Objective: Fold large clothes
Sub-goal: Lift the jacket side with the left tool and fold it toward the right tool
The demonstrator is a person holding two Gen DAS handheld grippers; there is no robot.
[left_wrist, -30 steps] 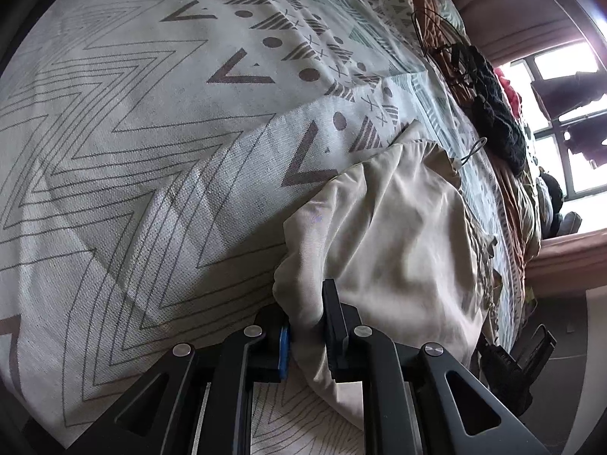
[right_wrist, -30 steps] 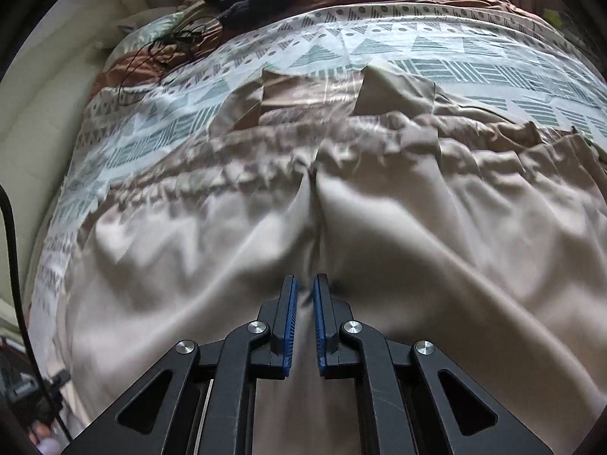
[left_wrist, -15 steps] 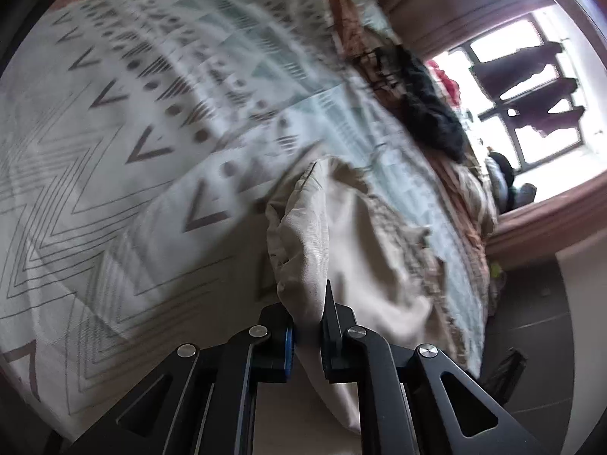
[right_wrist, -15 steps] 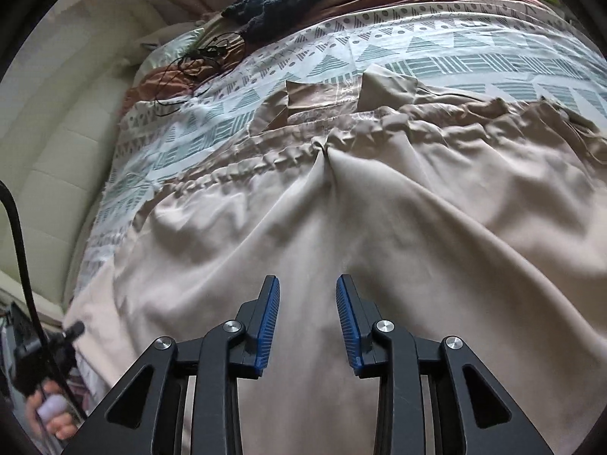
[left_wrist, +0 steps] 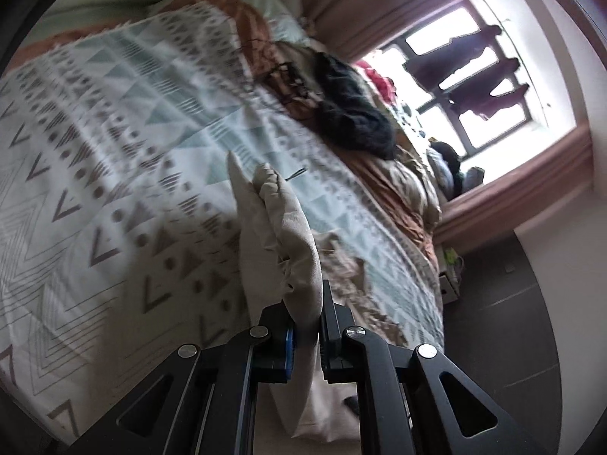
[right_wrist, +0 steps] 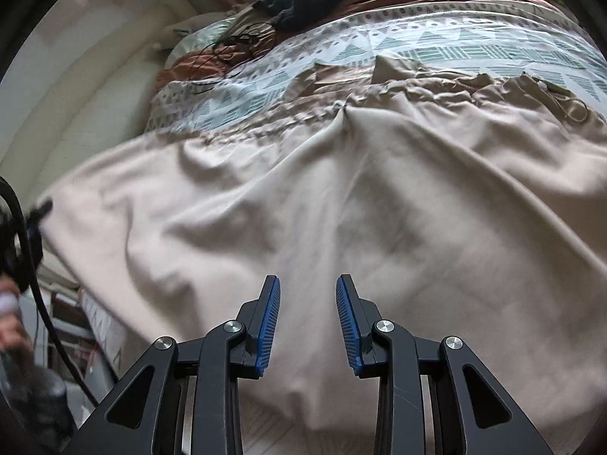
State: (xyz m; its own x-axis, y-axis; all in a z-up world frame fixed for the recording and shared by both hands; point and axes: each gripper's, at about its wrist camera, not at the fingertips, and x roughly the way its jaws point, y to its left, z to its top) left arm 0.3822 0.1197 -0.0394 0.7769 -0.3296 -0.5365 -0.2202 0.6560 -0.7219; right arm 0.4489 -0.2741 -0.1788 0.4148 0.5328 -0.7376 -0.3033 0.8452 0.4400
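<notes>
A large beige garment (right_wrist: 341, 197) with a gathered waistband lies spread over the patterned bedspread (right_wrist: 436, 45). My left gripper (left_wrist: 305, 326) is shut on a bunched edge of the beige garment (left_wrist: 288, 235) and holds it lifted above the bedspread (left_wrist: 114, 151). My right gripper (right_wrist: 308, 318) is open and empty, just above the flat middle of the garment. The left gripper also shows at the far left of the right wrist view (right_wrist: 36, 212), at the garment's corner.
A dark knitted item (left_wrist: 353, 113) and black cables (left_wrist: 292, 83) lie at the far side of the bed. A window (left_wrist: 474, 87) with hanging clothes is at the right. Dark floor (left_wrist: 512, 303) lies beyond the bed's edge.
My right gripper opened, let go of the garment and drew back. My left gripper lifted its held edge higher and swung toward the window side.
</notes>
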